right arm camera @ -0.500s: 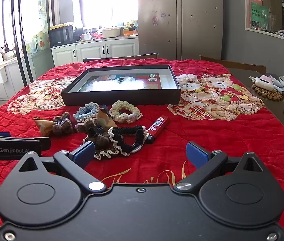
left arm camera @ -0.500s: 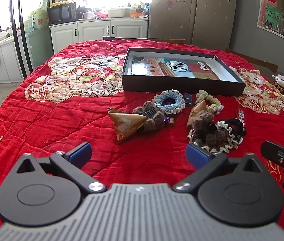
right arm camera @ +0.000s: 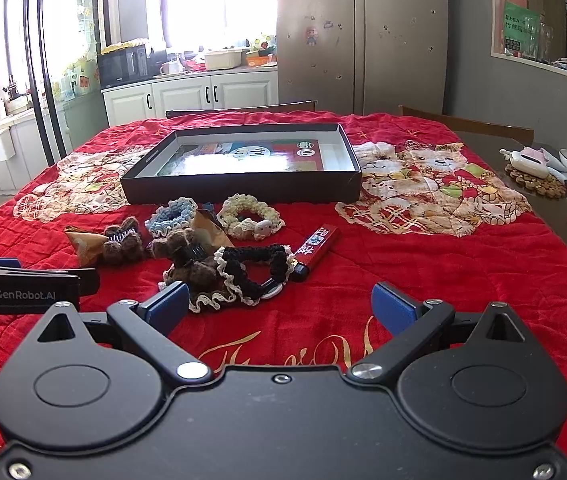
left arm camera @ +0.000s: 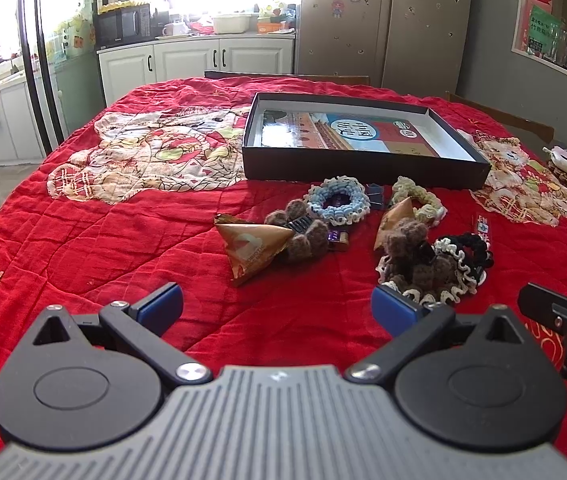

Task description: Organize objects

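A loose cluster of small things lies on the red quilted cloth (right arm camera: pixel 423 280) covering the worktop, just near of a shallow black box (right arm camera: pixel 243 178) with a printed sheet on its floor. In the cluster: a blue crocheted scrunchie (right arm camera: pixel 173 212), a cream scrunchie (right arm camera: pixel 249 212) to its right, a black scrunchie with cream frill (right arm camera: pixel 255 268) nearer, two fuzzy brown hair clips (right arm camera: pixel 123 240) (right arm camera: pixel 187 250), a gold triangular packet (left arm camera: pixel 253 246) at the left, and a red lighter (right arm camera: pixel 317 250) at the right, lying slanted. The lighter and black scrunchie touch. The left gripper (left arm camera: pixel 277 304) and right gripper (right arm camera: pixel 279 304) both hover near of the cluster, jaws spread wide, empty.
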Tool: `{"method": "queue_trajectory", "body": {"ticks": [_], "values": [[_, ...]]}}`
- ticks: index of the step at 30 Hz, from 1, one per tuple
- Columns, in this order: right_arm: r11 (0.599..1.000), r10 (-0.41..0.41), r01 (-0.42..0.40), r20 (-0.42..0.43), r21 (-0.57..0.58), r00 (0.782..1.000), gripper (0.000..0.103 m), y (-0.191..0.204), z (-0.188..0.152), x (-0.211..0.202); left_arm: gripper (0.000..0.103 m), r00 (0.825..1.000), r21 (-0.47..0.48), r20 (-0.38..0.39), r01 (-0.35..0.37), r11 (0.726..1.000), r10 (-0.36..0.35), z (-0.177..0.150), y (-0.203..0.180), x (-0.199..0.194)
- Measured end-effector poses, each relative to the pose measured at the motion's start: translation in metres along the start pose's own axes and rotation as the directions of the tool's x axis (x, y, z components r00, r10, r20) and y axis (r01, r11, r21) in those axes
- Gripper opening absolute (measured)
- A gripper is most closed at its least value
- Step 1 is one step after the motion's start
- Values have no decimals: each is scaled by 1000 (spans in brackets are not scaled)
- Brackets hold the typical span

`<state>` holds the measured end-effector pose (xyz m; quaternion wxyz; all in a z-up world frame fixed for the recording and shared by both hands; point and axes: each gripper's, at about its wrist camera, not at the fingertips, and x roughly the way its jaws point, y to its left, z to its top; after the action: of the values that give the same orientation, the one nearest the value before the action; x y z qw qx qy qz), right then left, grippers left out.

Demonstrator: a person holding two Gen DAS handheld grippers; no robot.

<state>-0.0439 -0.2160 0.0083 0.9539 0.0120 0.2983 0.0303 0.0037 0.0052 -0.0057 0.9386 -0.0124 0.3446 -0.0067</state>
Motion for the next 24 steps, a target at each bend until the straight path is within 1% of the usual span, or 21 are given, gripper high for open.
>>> {"method": "queue_trajectory", "body": {"ticks": [9,12,15,17,21,24], "values": [[1000,8,-8,-4,-9,1000,96,-1,0,2,103,1000,-8,-1,21,1000,-21,1,5,3],[999,20,-20,-3,-34,1000,90,0,0,5,103,999,-7,-6,42,999,-42,3,8,6],[998,35,-35,-4,-60,999,81,1,0,8,103,998,-1,-4,55,998,-55,6,15,12],[997,46,-46,-4,-69,999,72,0,1,11,103,999,-4,-10,50,999,-50,9,21,17],[995,71,-71,-2,-67,997,69,-2,4,17,103,999,-14,-17,47,999,-47,12,31,23],[992,88,-88,-3,-85,996,66,0,6,20,103,999,7,-14,49,999,-49,14,32,25]]}}
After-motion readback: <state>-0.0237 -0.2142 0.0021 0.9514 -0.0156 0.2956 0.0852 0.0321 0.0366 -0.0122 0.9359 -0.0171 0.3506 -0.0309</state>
